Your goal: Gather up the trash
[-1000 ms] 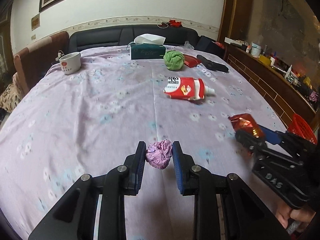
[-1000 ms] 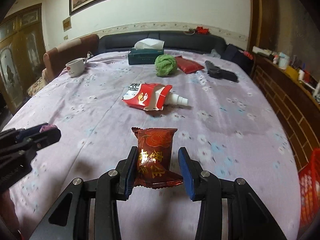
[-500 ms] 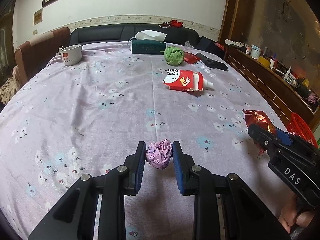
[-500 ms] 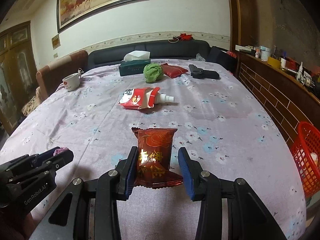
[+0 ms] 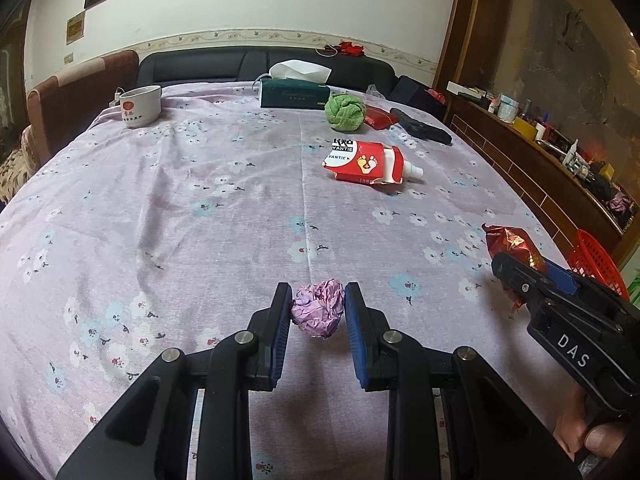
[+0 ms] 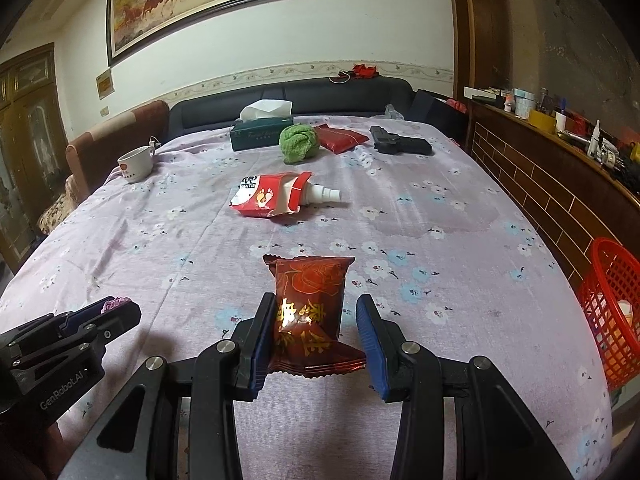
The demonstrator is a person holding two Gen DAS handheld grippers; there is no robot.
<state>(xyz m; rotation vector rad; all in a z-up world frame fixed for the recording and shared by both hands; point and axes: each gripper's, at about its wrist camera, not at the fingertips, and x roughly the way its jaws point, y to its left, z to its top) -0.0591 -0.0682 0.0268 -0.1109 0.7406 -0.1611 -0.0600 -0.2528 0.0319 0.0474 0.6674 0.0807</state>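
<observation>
Now, taking the red basket (image 6: 612,312) at the worktop's (image 5: 200,208) right edge as our mark: farthest left of it, our left tool (image 5: 316,308) pinches the crumpled purple wrapper (image 5: 318,312), much as a second ago; nearer it, our right tool (image 6: 316,320) holds the dark red snack packet (image 6: 310,300), which has swung closer to the basket; both pieces seem ready to drop in; the red spouted pouch (image 6: 272,198) waits farther back.
</observation>
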